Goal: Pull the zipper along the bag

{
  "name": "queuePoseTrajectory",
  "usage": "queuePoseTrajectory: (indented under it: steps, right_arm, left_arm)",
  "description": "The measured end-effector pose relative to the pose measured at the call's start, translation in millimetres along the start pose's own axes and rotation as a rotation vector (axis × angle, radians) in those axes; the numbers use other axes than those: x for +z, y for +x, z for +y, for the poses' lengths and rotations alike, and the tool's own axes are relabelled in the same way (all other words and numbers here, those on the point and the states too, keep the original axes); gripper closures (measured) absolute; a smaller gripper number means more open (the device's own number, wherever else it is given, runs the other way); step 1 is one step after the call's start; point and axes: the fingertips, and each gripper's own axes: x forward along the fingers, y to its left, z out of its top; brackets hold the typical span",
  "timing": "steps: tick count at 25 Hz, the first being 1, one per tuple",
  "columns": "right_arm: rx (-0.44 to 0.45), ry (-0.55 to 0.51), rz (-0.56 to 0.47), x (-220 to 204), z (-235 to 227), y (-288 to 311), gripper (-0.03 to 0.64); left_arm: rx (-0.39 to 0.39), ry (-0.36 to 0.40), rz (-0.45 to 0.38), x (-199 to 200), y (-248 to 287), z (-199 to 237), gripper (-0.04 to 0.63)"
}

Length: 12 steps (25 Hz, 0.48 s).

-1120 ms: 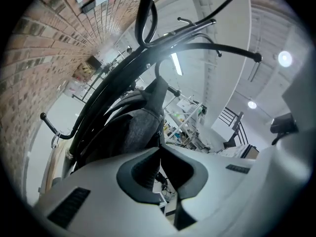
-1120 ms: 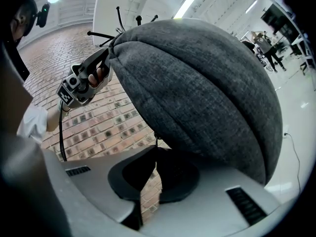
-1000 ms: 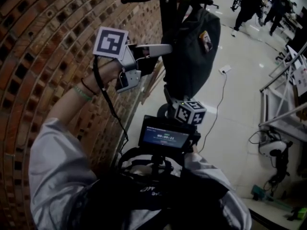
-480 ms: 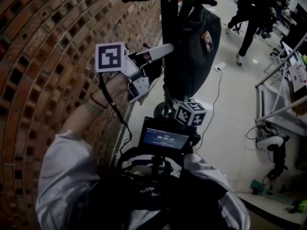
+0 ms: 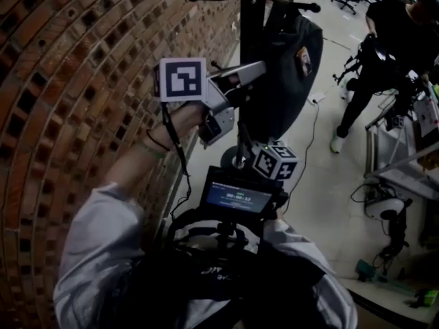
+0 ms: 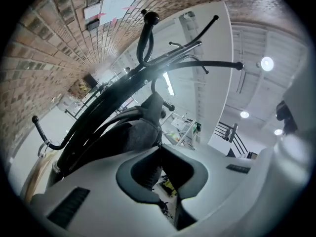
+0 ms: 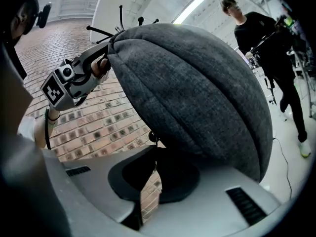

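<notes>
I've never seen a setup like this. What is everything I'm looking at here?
bag: one, dark grey, hanging on the rack
pull: one, small and dark, at the bag's lower seam
rack: one, black, beside the wall
wall: one, red-brown brick, on the left
cable: one, white, on the floor past the bag
bystander: one, in black, far right
screen: one, dark and lit, nearest the camera
left hand-held gripper: one, pale grey, shut on the bag's upper edge
right hand-held gripper: one, pale grey, shut on the pull under the bag
</notes>
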Motion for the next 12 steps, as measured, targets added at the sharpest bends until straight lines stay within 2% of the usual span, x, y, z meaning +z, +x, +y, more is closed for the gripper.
queuePoseTrajectory:
  steps: [5,8,12]
  right_arm:
    - [-0.039,0.002,0.043,2.4,4.1,-2.7,0.629]
    - [-0.06,0.041,0.036,4.7,-0.1,-1.3,0.629]
    - [-0.09,0.037,0.035,5.5,-2.9,-3.7,0.629]
  left_arm:
    - [-0.097,-0.038,0.009,-2.5,6.3,-10.6,0.578]
    - [-0.098,-0.056,0.02,-2.4,5.6,-6.5,0.578]
    - [-0.107,-0.056,0.028,-1.6,8.7,-7.9,0.578]
